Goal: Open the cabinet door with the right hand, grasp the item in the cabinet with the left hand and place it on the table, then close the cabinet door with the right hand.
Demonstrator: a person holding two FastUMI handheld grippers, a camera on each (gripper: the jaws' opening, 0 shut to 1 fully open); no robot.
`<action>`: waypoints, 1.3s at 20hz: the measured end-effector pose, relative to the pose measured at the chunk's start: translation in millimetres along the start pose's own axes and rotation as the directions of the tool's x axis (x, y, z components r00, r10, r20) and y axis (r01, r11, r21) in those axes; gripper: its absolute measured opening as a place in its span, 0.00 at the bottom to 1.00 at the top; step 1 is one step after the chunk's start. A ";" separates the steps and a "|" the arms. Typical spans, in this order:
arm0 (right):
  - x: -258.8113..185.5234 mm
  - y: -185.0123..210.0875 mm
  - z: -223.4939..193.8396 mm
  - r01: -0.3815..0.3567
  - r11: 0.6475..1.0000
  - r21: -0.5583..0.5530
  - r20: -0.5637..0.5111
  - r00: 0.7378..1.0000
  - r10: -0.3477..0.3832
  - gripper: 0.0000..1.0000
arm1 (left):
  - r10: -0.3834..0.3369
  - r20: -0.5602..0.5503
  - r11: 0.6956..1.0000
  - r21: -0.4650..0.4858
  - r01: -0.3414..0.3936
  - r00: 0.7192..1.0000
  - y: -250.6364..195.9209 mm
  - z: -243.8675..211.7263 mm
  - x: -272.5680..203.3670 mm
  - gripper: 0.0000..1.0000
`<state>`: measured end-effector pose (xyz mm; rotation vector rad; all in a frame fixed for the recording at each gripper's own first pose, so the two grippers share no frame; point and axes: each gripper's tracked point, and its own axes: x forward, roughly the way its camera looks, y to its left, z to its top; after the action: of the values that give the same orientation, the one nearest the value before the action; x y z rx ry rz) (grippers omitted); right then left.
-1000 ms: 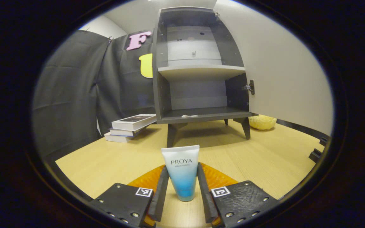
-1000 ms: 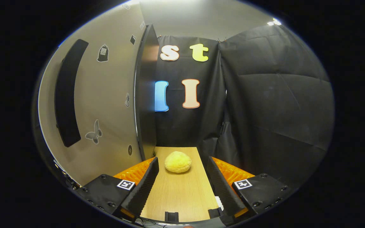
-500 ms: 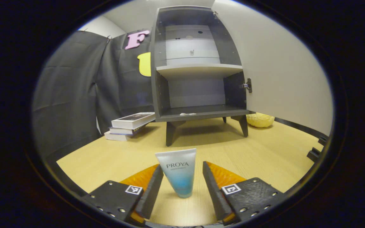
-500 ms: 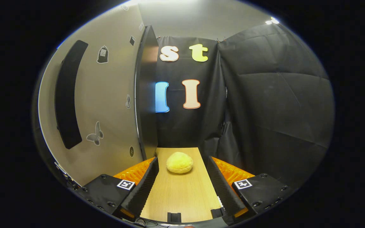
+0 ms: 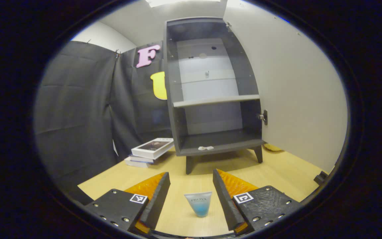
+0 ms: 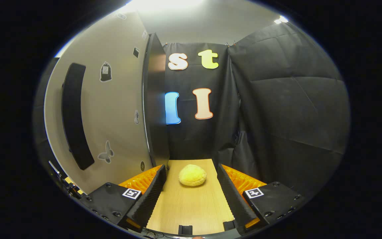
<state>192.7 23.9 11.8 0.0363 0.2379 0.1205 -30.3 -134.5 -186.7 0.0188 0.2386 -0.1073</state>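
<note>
A white-and-blue tube (image 5: pixel 199 204) stands upright on the wooden table (image 5: pixel 277 172), between the fingers of my open left gripper (image 5: pixel 191 181) but below them and not touched. Farther back stands the dark cabinet (image 5: pixel 211 96), its two shelves bare apart from a small white scrap (image 5: pixel 206 148) on the lower one. Its pale door (image 5: pixel 293 93) hangs wide open to the right. In the right gripper view, my right gripper (image 6: pixel 191 172) is open beside the door's outer face (image 6: pixel 114 109), which carries a long dark handle (image 6: pixel 73 116).
A stack of books (image 5: pixel 151 151) lies left of the cabinet. A yellow round lump (image 6: pixel 192 175) sits on the table ahead of the right gripper, behind the door. Black cloth walls close in the left and the right.
My left gripper has let go of the tube and risen back from it; the tube now stands free on the table, smaller in view. The right gripper has barely shifted.
</note>
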 end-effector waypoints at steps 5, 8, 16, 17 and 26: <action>-2.4 5.2 17.5 -0.042 0.999 0.008 0.018 0.999 0.042 0.93 | 0.099 0.047 0.995 0.000 -0.100 0.994 35.7 74.4 -16.9 0.79; -10.2 14.1 29.3 -0.052 0.999 0.005 0.042 0.998 0.052 0.93 | 0.121 0.082 0.992 -0.037 -0.119 0.989 49.8 111.3 -20.6 0.78; -42.8 47.6 64.8 -0.025 0.999 0.027 0.098 0.995 0.022 0.98 | 0.113 0.135 0.993 -0.059 -0.106 0.984 99.5 150.1 -20.4 0.78; -47.1 50.7 65.2 -0.010 1.000 0.021 0.101 0.995 0.008 0.93 | 0.103 0.134 0.994 -0.057 -0.096 0.986 105.6 149.0 -19.7 0.79; -76.3 69.7 65.0 0.180 0.982 -0.055 0.118 0.978 -0.173 0.96 | 0.059 0.128 0.997 -0.063 -0.052 0.990 155.9 134.3 -4.0 0.78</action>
<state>126.6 82.2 96.2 -0.0436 0.1232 -0.0508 14.2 16.8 -54.3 -0.0407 0.1113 -0.0456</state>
